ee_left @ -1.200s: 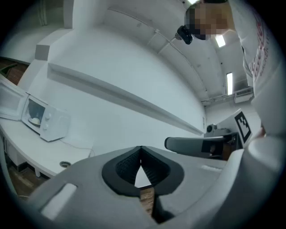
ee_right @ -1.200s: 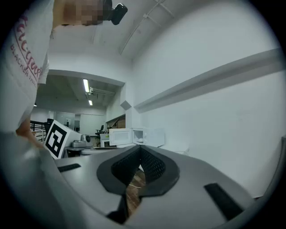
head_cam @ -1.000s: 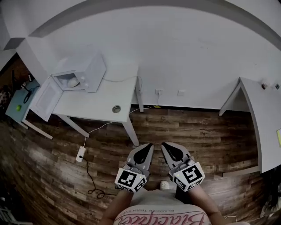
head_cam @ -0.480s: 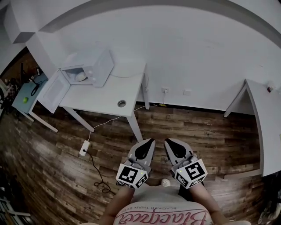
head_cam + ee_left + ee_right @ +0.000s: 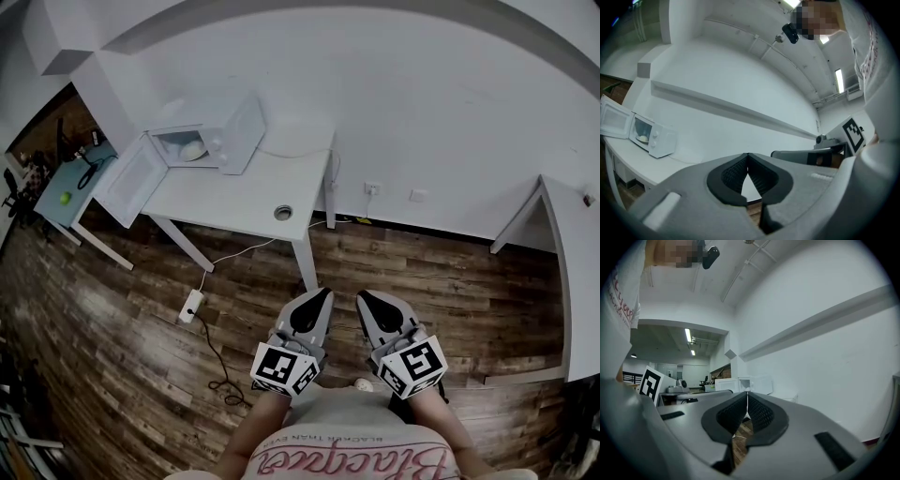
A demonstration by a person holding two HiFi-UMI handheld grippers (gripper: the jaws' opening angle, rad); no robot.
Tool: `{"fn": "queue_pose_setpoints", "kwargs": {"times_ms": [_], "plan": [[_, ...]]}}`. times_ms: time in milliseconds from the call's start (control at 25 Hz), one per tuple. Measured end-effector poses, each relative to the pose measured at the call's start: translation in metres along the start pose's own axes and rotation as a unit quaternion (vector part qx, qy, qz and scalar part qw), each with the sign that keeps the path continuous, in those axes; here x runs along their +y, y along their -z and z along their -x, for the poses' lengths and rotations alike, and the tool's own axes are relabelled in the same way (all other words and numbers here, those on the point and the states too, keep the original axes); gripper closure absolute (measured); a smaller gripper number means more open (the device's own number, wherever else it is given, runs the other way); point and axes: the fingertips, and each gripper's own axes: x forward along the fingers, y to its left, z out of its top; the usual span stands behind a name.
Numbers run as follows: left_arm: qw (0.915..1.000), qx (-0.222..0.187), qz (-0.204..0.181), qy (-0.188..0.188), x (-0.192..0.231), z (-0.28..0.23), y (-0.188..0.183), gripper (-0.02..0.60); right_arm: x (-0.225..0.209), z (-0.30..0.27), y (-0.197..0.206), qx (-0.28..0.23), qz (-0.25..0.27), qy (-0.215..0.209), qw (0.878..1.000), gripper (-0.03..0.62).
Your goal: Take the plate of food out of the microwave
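Observation:
The white microwave (image 5: 225,139) stands at the far left end of a white table (image 5: 246,195), its door (image 5: 131,178) swung open to the left. Inside it a pale plate of food (image 5: 192,150) shows. In the left gripper view the microwave (image 5: 652,139) is small at the left, with the food (image 5: 642,138) dimly seen inside. My left gripper (image 5: 317,298) and right gripper (image 5: 367,300) are side by side close to the person's body, over the wooden floor and well short of the table. Both are shut with nothing between the pads.
A small teal side table (image 5: 56,202) with a green ball (image 5: 65,198) stands left of the open door. A power strip (image 5: 191,306) and cable lie on the floor under the table. Another white table (image 5: 574,272) is at the right edge.
In the head view the table and microwave have slid right and down and look nearer. Both grippers keep their place before the body and stay shut.

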Motion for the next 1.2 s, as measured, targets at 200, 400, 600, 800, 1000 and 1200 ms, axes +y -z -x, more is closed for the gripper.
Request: {"fn": "queue_pose_setpoints", "kwargs": {"times_ms": [200,400,600,800,1000,1200], "plan": [[0.9999,0.000,-0.008,0.008,0.021,0.003,-0.006,0.575,0.009,-0.027,-0.005,-0.009,0.000,-0.002,1.000,0.580],[0.9997,-0.006,-0.023,0.009,0.055,0.005,-0.021,0.575,0.019,-0.062,-0.016,-0.025,0.005,-0.002,1.000,0.580],[0.9992,-0.012,-0.034,-0.014,0.099,0.006,-0.037,0.575,0.032,-0.103,-0.028,-0.030,0.029,-0.016,0.999,0.580],[0.9989,-0.001,-0.035,-0.032,0.144,-0.001,-0.050,0.575,0.048,-0.149,-0.045,-0.036,0.044,-0.029,0.998,0.580],[0.9979,0.026,-0.036,-0.047,0.182,0.000,-0.060,0.575,0.077,-0.200,-0.050,-0.016,0.056,-0.034,0.998,0.580],[0.9944,0.037,-0.056,-0.082,0.225,0.026,-0.072,0.575,0.107,-0.236,-0.044,-0.002,0.049,-0.025,0.998,0.580]]}}
